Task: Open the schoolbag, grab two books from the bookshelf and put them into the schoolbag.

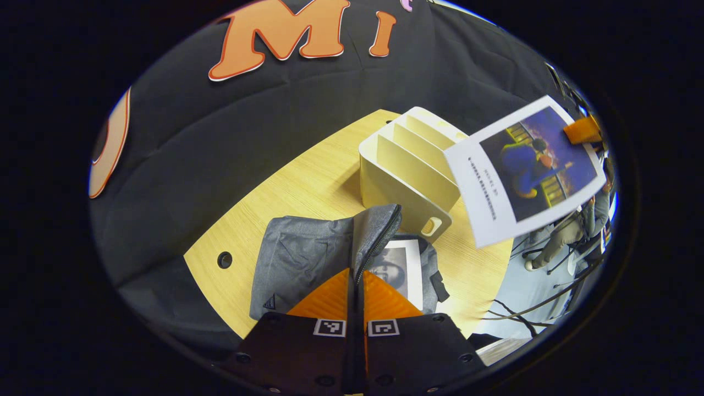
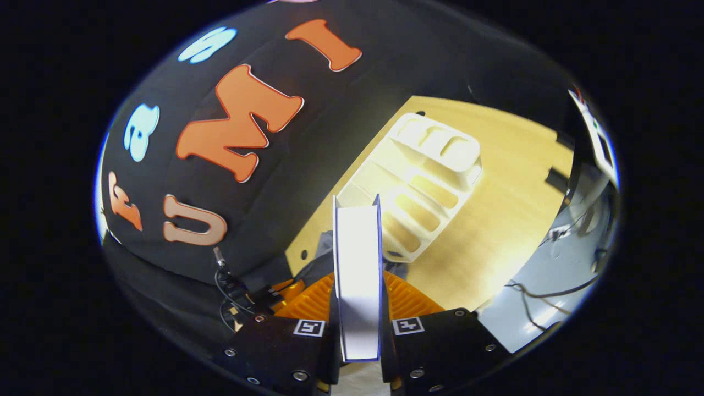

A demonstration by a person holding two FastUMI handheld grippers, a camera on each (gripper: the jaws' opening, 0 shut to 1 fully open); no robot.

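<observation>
Two books (image 1: 525, 168) (image 1: 397, 269), one schoolbag (image 1: 308, 253), one bookshelf (image 1: 404, 170), one table (image 1: 308, 181)

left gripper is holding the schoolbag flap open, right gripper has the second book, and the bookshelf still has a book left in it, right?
Not quite: the bookshelf has no book left; the left gripper view shows its slots bare. The rest stands. The left gripper pinches the schoolbag flap up, with the first book already inside, and the right gripper grips the second book by its edge.

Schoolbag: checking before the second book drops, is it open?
Open: the left gripper holds the schoolbag flap up, a book inside.
</observation>
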